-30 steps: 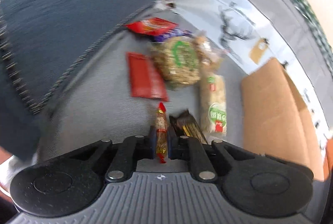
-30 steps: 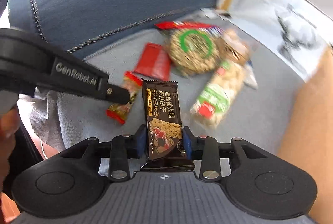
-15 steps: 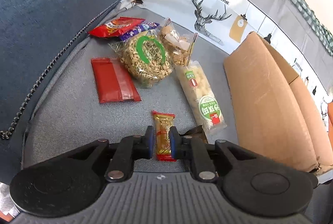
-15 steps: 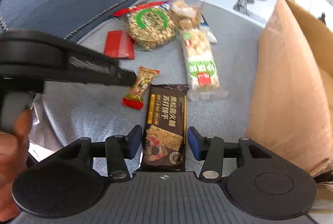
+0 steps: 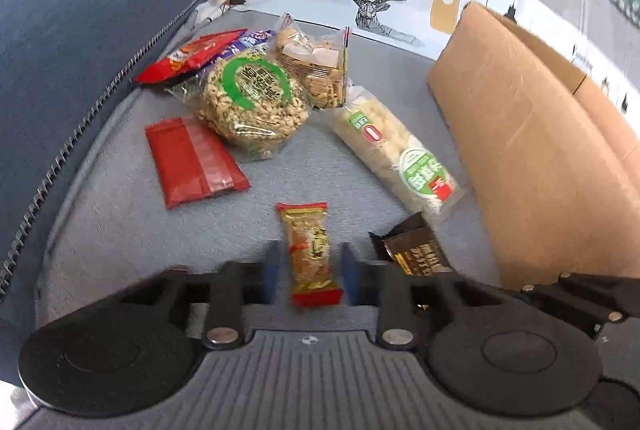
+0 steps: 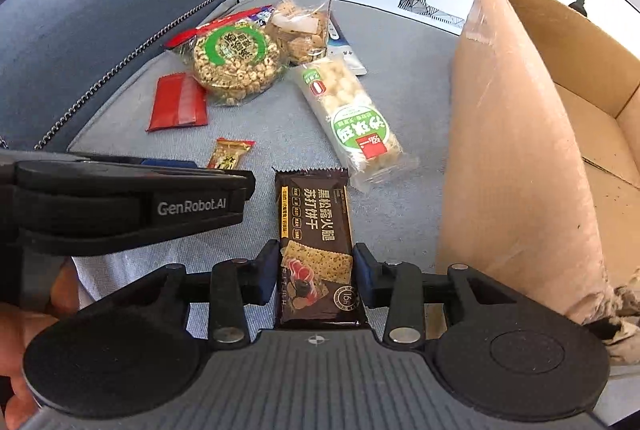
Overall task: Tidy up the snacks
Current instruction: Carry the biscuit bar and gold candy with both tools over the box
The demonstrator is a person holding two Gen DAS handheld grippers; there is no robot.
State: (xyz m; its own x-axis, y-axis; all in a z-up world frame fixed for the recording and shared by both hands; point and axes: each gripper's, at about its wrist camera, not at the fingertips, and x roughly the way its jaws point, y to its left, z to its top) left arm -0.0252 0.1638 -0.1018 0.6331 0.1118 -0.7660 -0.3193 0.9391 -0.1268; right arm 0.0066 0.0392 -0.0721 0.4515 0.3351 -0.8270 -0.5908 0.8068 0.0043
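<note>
A small red-and-gold candy (image 5: 304, 226) lies on the grey cushion between the fingers of my left gripper (image 5: 309, 252). That gripper is open, with a gap on each side of the candy. In the right wrist view the left gripper (image 6: 120, 202) reaches in from the left over the candy (image 6: 228, 154). My right gripper (image 6: 316, 254) is closing on a dark cracker pack (image 6: 314, 206). Its pads touch both long edges of the pack, which lies flat and points away. The pack's far end (image 5: 416, 250) shows in the left wrist view.
A cardboard box (image 6: 520, 150) with an open top stands on the right. Further back lie a round puffed cake (image 5: 252, 102), a flat red packet (image 5: 192, 158), a long rice-puff bar (image 5: 396, 154), a biscuit bag (image 5: 312, 66) and a red wrapper (image 5: 188, 58). A blue cushion (image 5: 80, 30) rises at left.
The left jaws have parted and let go of the candy, which now lies on the cushion. The right jaws widened around the cracker pack, then narrowed again. Both views rolled.
</note>
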